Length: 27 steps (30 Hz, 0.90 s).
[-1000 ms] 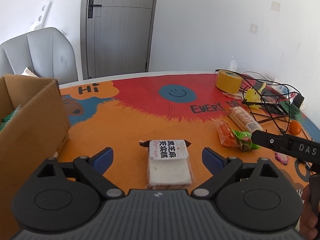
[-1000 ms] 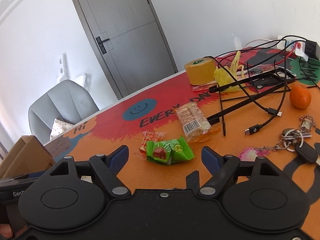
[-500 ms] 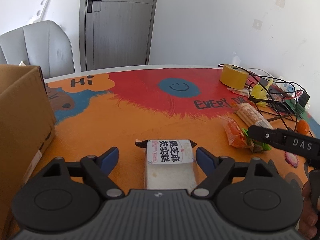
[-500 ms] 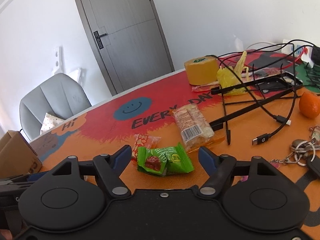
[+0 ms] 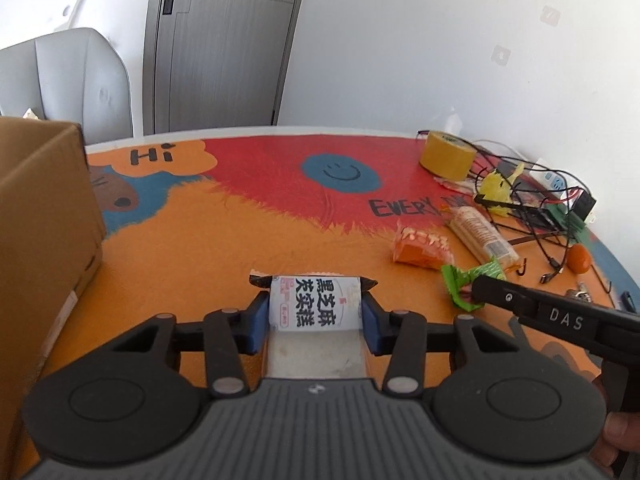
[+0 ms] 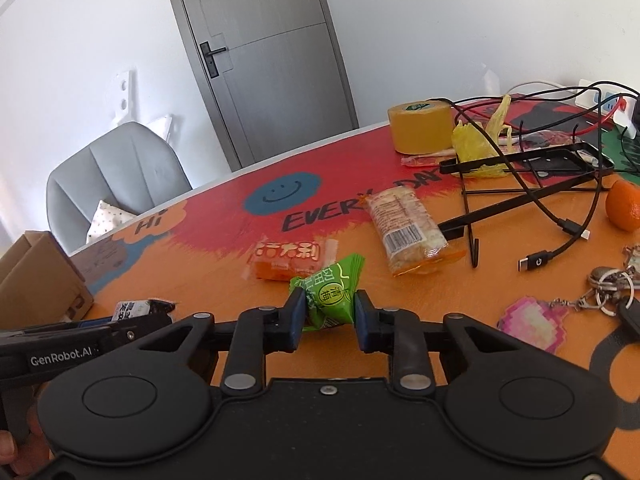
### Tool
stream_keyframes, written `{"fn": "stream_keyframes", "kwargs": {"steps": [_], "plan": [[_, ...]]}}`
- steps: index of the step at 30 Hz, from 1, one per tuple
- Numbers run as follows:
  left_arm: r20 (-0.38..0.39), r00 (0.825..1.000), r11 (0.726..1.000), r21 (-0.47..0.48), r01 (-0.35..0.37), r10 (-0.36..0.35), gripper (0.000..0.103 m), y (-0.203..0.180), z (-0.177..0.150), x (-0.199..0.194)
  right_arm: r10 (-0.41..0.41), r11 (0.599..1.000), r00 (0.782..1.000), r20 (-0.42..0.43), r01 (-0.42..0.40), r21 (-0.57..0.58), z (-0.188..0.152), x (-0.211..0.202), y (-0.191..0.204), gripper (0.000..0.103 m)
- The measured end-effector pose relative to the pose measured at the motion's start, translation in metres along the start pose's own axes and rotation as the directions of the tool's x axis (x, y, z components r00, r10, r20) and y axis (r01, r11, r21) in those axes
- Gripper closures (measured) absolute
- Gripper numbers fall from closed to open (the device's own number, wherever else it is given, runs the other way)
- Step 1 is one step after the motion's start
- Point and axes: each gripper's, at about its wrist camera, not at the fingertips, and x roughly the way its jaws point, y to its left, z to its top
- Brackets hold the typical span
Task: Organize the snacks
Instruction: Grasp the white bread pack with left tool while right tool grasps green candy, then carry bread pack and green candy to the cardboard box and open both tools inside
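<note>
Jaws narrower than before, closing around white cake packet [image 5: 314, 307], green packet [image 6: 332, 300].

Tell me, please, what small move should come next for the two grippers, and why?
Probably finish closing, then lift: the left gripper is closing on the white cake packet, the right gripper on the green candy packet, and the cardboard box waits at the left.

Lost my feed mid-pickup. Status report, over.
Left gripper closing, pads on white cake packet. Right gripper closing, pads on green candy packet. Cardboard box at left, path clear; two snacks still on table.
</note>
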Motion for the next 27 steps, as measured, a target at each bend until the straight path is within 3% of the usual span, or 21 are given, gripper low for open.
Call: {"fn": "stream_keyframes", "kwargs": {"steps": [27], "plan": [[0.158, 0.987, 0.999, -0.032, -0.036, 0.04, 0.059, 0.043, 0.014, -0.104, 0.113, 0.992, 0.988, 0.107, -0.105, -0.074, 0.011, -0.056, 0.08, 0.077]]}}
